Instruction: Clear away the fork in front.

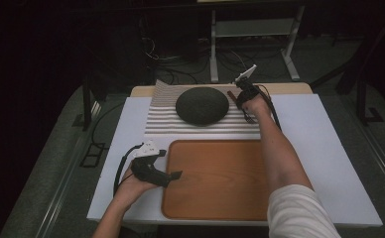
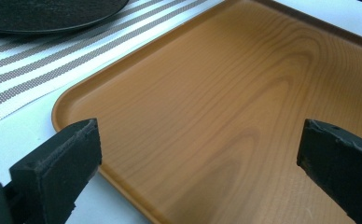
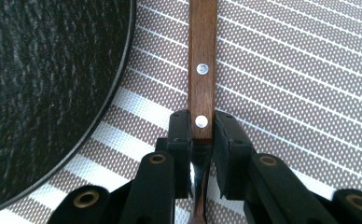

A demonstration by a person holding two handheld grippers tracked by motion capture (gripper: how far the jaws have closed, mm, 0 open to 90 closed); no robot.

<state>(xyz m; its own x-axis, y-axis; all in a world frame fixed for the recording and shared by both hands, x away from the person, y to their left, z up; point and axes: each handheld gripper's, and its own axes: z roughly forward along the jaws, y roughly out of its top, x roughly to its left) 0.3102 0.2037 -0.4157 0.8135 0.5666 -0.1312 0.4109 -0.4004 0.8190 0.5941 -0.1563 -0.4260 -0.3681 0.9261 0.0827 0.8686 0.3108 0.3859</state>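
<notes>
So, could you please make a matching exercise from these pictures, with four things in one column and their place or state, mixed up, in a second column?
Things:
1. dark plate
2. wooden tray
3. left gripper
4. right gripper

Place or state:
A. jaws wide apart, over the near left part of the tray
B. shut on a utensil's brown wooden handle
C. lies bare on the white table, nearest the person
D. rests on the striped mat

Pairs: 1-D, 2-C, 3-A, 4-B
</notes>
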